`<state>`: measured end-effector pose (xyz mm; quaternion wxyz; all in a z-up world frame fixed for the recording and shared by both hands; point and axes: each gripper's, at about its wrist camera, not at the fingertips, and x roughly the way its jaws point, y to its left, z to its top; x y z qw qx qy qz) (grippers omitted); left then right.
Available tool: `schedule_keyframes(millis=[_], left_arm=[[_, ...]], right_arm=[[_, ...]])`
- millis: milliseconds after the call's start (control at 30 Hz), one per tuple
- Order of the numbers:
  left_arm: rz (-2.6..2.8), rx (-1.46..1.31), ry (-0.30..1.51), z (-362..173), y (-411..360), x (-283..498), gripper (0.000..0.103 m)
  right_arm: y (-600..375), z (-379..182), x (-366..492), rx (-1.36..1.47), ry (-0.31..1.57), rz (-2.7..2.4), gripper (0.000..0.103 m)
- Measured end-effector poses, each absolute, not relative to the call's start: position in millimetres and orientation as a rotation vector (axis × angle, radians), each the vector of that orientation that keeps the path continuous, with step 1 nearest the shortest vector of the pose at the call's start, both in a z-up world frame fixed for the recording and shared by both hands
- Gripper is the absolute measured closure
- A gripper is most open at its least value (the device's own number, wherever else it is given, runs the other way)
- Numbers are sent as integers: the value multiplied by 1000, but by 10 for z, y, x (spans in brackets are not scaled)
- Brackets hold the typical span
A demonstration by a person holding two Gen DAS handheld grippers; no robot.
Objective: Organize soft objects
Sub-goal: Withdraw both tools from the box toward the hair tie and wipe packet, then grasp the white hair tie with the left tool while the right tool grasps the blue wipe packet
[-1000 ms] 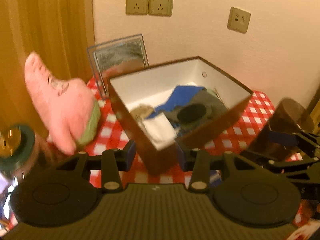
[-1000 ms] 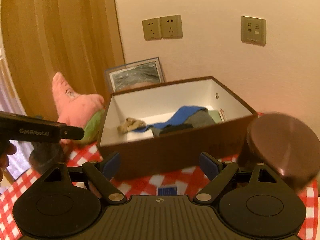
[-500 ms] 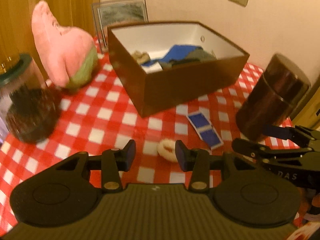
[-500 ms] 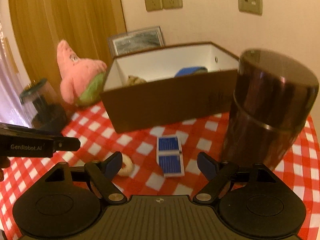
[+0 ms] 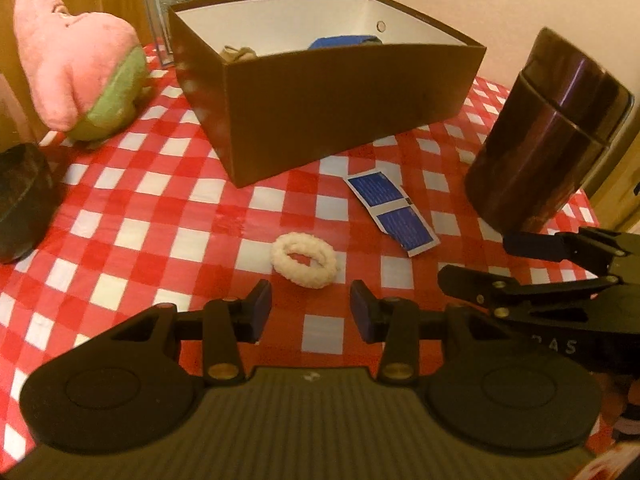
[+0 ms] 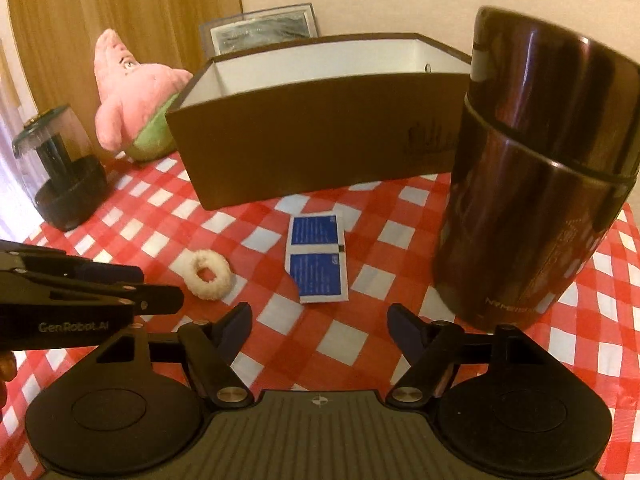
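A white fluffy scrunchie (image 5: 304, 260) (image 6: 209, 274) lies on the red-checked cloth. My left gripper (image 5: 311, 312) hovers just short of it, open, with nothing between its fingers. A joined pair of blue sachets (image 6: 318, 264) (image 5: 394, 208) lies flat ahead of my right gripper (image 6: 320, 322), whose jaws are closing with nothing between them. The brown box (image 5: 340, 92) (image 6: 312, 140) stands behind, with a blue cloth (image 5: 344, 41) and a beige soft item (image 5: 238, 54) inside. A pink and green plush (image 5: 76, 64) (image 6: 136, 92) leans left of the box.
A tall dark canister (image 6: 540, 180) (image 5: 548, 132) stands close on the right. At the left edge is a clear jar with a dark base (image 6: 56, 168). A framed picture (image 6: 264, 26) leans on the wall behind the box.
Both grippers have come down toward the table and tilted lower. The scrunchie and the sachets have come into view close ahead. The right jaws have narrowed a little.
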<state>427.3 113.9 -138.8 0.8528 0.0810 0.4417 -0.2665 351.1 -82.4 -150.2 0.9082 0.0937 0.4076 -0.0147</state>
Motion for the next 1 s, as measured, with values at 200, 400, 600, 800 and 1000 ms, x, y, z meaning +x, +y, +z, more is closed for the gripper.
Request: schedule_keyframes(millis=[200,400,600,800,1000], left_arm=[[-570,203,930,-1557,982,4369,63],[-528,228,918,-1693,888,4480,63],[-507,218,905,-1735,872,4542,68],[-528,224,878,-1715,955,4554,86],[-516,222,881,-1679,1102,4594,73]], right_arm=[[-860,-1594,3580,182,851,-26,28],[-874,-1666,3689,169,857,-11,28],[-874,-1734,3799,162,846,-8,28],[-867,-1811,3921,151,844,6,28],[-820,-1904,4043,130,851,14,28]])
